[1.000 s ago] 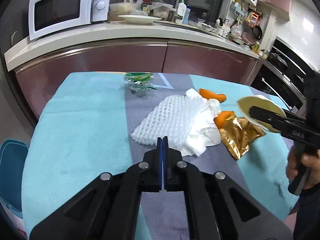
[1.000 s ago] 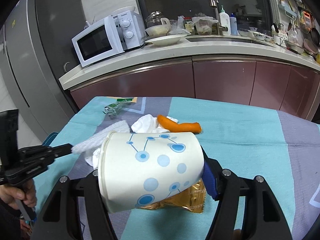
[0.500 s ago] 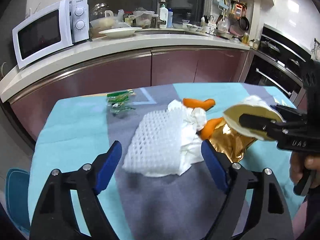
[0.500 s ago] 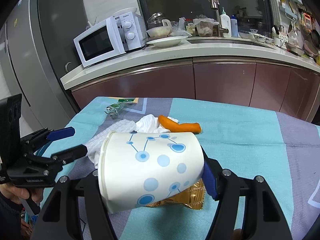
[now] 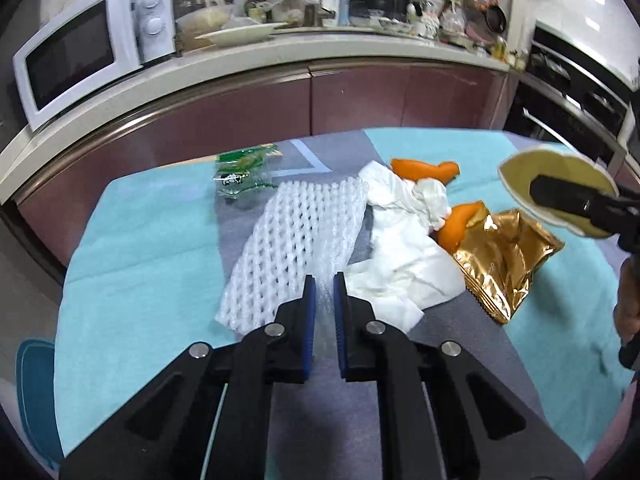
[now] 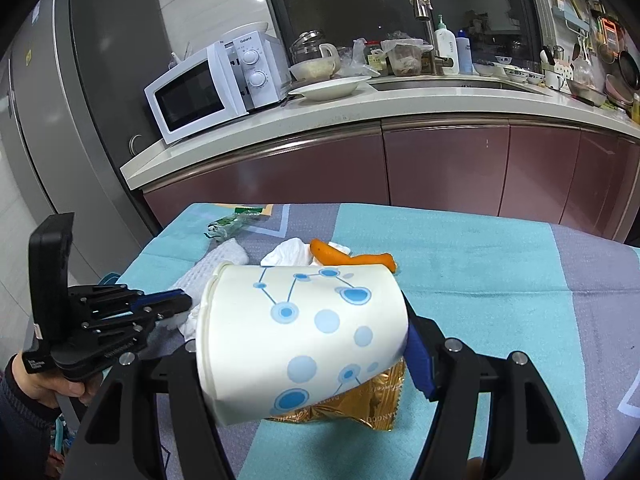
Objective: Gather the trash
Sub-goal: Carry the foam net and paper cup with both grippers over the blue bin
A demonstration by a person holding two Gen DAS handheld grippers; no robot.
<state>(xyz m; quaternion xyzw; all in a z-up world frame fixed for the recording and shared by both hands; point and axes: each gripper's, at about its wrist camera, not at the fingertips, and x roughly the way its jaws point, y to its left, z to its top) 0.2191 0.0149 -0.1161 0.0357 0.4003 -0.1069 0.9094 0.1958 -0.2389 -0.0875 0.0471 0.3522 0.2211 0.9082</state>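
Note:
A white foam net (image 5: pixel 296 232) lies on the table, with crumpled white tissue (image 5: pixel 404 240), orange peel (image 5: pixel 424 168), a gold wrapper (image 5: pixel 504 256) and a green wrapper (image 5: pixel 244 172) around it. My left gripper (image 5: pixel 324 284) is closing its jaws, and the net's near edge is pinched between the blue pads. In the right wrist view that gripper (image 6: pixel 176 304) reaches in from the left at the net. My right gripper (image 6: pixel 304 356) is shut on a white paper cup (image 6: pixel 304 332) with blue dots, held on its side above the gold wrapper (image 6: pixel 360 404).
The table wears a turquoise and grey cloth (image 5: pixel 140 248). A blue bin (image 5: pixel 34 392) stands on the floor at the left. Behind runs a kitchen counter with a microwave (image 5: pixel 80 56), a plate and bottles. A hand (image 6: pixel 44 384) holds the left gripper's handle.
The left gripper opened wide, moved forward and down to the foam net, then closed on its near edge. The right gripper and cup stayed still.

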